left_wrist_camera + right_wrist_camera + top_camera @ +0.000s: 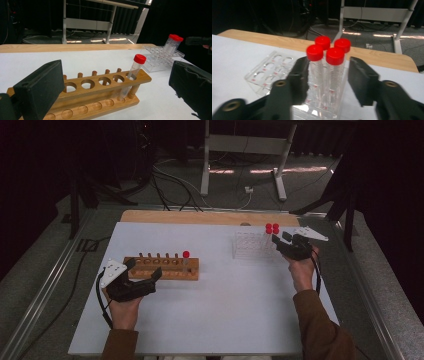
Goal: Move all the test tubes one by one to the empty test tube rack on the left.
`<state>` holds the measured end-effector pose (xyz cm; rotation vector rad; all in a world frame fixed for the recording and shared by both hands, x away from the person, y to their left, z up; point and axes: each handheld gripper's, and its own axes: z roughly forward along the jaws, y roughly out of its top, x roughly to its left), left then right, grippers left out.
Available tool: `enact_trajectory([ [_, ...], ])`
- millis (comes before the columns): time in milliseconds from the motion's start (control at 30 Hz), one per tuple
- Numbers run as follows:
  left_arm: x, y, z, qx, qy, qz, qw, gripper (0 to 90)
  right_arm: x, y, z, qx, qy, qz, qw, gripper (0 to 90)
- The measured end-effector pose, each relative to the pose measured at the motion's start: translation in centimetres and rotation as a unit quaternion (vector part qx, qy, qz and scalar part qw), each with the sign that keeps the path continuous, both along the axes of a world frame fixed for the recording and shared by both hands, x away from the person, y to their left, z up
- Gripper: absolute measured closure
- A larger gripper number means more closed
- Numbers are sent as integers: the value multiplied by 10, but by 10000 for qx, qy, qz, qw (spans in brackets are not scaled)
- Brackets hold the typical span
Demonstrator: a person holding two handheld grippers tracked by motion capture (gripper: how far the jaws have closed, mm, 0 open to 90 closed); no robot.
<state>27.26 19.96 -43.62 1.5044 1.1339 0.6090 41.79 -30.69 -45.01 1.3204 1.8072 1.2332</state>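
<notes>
The right gripper (327,75) stood at the clear rack (265,68), jaws straddling two upright red-capped tubes (334,72), not yet pinching. The left gripper (112,87), open, waited by the wooden rack (100,87).

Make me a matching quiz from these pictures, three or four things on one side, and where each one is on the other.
Things:
1. wooden rack
2. clear rack
3. lone tube
4. left tongs

Places:
A. standing in the wooden rack's end hole
B. by the right tongs, holding four red-capped tubes
C. left half of the table, most holes empty
D. just in front of the wooden rack

Pairs: 1-C, 2-B, 3-A, 4-D
</notes>
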Motion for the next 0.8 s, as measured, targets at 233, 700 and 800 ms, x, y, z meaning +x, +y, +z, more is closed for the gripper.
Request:
enact_trajectory([
  [233,-1,2,0,-39,-18,24,10000,7,11,4,-12,-213,101,-153,9996,642],
  [700,-3,5,0,-49,-12,84,10000,7,25,12,-26,-229,170,-403,9988,725],
  [800,-3,6,0,-53,-6,97,9999,7,26,13,-27,-188,161,-440,9987,736],
])
